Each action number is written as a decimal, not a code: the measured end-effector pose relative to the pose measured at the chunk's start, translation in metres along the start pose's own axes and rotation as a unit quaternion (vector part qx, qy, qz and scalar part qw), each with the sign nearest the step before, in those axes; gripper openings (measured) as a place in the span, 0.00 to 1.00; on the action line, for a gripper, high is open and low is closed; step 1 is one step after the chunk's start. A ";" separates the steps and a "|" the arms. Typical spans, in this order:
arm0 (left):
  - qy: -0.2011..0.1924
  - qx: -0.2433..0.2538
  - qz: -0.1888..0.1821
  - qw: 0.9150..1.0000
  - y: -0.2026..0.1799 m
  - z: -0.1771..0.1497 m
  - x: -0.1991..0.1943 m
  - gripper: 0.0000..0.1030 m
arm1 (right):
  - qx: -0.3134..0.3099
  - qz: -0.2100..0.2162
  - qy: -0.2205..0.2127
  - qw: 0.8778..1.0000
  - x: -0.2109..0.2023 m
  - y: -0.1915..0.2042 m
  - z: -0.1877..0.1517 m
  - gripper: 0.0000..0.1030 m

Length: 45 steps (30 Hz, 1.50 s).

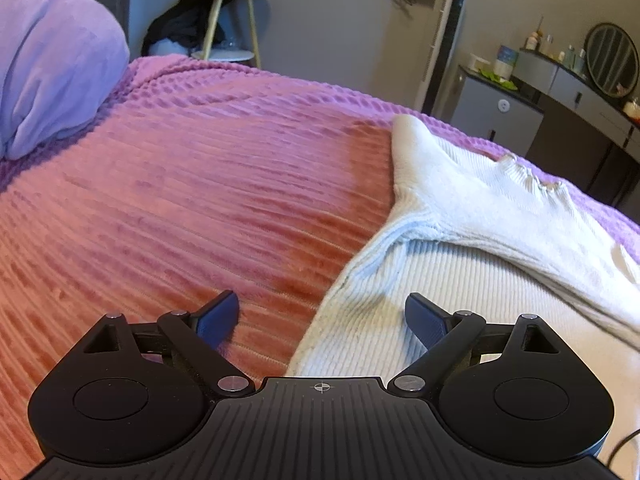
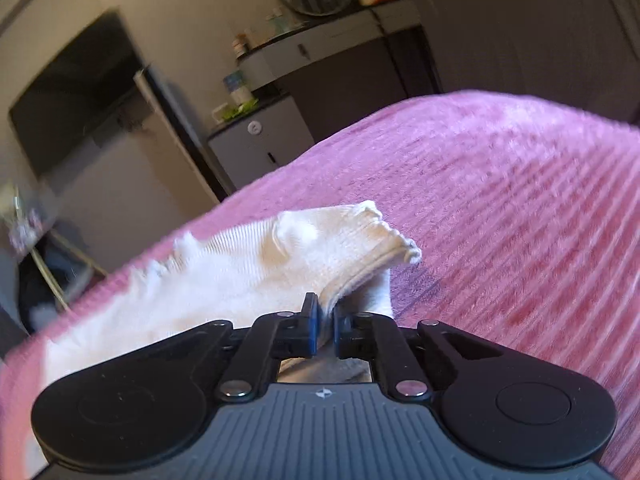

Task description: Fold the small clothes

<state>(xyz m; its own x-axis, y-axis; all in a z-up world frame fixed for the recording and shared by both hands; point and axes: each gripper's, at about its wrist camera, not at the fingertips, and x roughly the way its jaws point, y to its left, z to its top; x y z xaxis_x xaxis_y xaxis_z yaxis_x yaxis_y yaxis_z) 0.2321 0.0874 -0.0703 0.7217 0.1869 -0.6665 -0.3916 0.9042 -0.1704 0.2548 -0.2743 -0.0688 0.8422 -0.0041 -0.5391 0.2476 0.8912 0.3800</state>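
Note:
A white ribbed knit garment lies on the pink bedspread, a sleeve folded across its body. My left gripper is open and empty, low over the garment's left edge, one finger over the bedspread, one over the knit. In the right wrist view my right gripper is shut on an edge of the same white garment and holds it lifted off the bedspread; the cuff end sticks up beyond the fingers.
A lilac pillow lies at the far left of the bed. Beyond the bed stand a small round side table, a grey cabinet and a dresser with a round mirror. A dark TV hangs on the wall.

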 end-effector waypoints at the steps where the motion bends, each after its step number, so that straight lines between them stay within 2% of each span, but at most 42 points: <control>1: 0.000 -0.005 -0.002 1.000 0.002 0.001 0.000 0.91 | -0.017 -0.004 0.006 1.000 0.003 0.002 -0.002 0.06; 4: 0.000 -0.014 -0.004 1.000 0.005 0.002 0.000 0.91 | -0.063 -0.017 0.011 0.998 0.004 0.008 0.000 0.06; 7: -0.001 -0.029 -0.007 1.000 0.008 0.003 -0.001 0.91 | -0.109 -0.069 -0.010 0.992 -0.004 0.017 0.000 0.09; 9: -0.002 -0.038 -0.011 0.999 0.009 0.004 -0.002 0.91 | -0.140 -0.107 -0.034 0.984 -0.016 0.023 -0.002 0.24; 10: -0.002 -0.039 -0.013 0.999 0.008 0.004 -0.002 0.91 | -0.148 -0.111 -0.037 0.982 -0.024 0.024 -0.004 0.24; 12: -0.002 -0.032 -0.012 0.999 0.006 0.004 -0.001 0.91 | -0.154 -0.084 -0.021 0.984 -0.041 0.024 -0.010 0.24; 14: -0.001 -0.018 -0.008 1.000 0.003 0.002 0.001 0.91 | -0.153 -0.030 0.007 0.988 -0.057 0.020 -0.019 0.24; 16: -0.002 -0.001 -0.002 1.000 0.000 -0.001 0.001 0.91 | -0.155 0.037 0.057 0.986 -0.067 0.014 -0.030 0.27; 17: -0.001 0.007 0.000 1.000 -0.001 -0.002 0.001 0.91 | -0.170 0.048 0.086 0.981 -0.069 0.012 -0.037 0.27; 18: 0.000 0.014 0.003 1.000 -0.001 -0.003 -0.002 0.91 | -0.198 0.018 0.096 0.975 -0.070 0.011 -0.044 0.26; 20: 0.004 0.016 0.005 1.000 0.003 -0.005 -0.009 0.91 | -0.239 -0.026 0.076 0.968 -0.084 0.012 -0.049 0.28; 21: 0.009 0.013 0.006 1.000 0.006 -0.005 -0.013 0.91 | -0.241 -0.059 0.074 0.966 -0.090 0.010 -0.047 0.30; 23: 0.020 0.007 0.004 1.000 0.012 -0.005 -0.023 0.91 | -0.210 -0.075 0.081 0.971 -0.104 -0.001 -0.042 0.30; 25: 0.038 0.003 -0.004 0.999 0.017 -0.004 -0.032 0.91 | -0.176 -0.055 0.089 0.979 -0.125 -0.013 -0.038 0.30; 27: 0.056 0.003 -0.019 0.998 0.020 -0.008 -0.042 0.91 | -0.169 -0.025 0.106 0.980 -0.147 -0.017 -0.043 0.31; 30: 0.077 0.024 -0.023 0.996 0.025 -0.024 -0.058 0.91 | -0.198 -0.008 0.137 0.971 -0.167 -0.016 -0.062 0.31; 33: 0.103 0.055 -0.001 0.993 0.029 -0.042 -0.066 0.91 | -0.236 -0.029 0.168 0.956 -0.169 -0.007 -0.084 0.32; 35: 0.104 0.071 0.022 0.992 0.030 -0.047 -0.075 0.89 | -0.248 -0.042 0.164 0.954 -0.171 -0.002 -0.088 0.34; 37: 0.098 0.068 0.033 0.992 0.032 -0.048 -0.085 0.89 | -0.249 -0.054 0.161 0.954 -0.172 -0.002 -0.090 0.40; 39: 0.097 0.059 0.037 0.993 0.036 -0.048 -0.094 0.89 | -0.245 -0.076 0.155 0.954 -0.179 -0.004 -0.092 0.41; 41: 0.101 0.053 0.026 0.993 0.038 -0.047 -0.102 0.89 | -0.235 -0.091 0.151 0.956 -0.185 -0.009 -0.088 0.42; 45: 0.106 0.044 -0.013 0.993 0.040 -0.049 -0.121 0.89 | -0.196 -0.067 0.155 0.966 -0.204 -0.024 -0.081 0.46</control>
<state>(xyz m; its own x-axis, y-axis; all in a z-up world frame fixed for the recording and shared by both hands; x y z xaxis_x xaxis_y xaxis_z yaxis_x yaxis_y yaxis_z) 0.1017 0.0821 -0.0320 0.5903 0.0863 -0.8025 -0.3157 0.9397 -0.1313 0.0378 -0.2578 -0.0289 0.6171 -0.0491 -0.7854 0.0919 0.9957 0.0099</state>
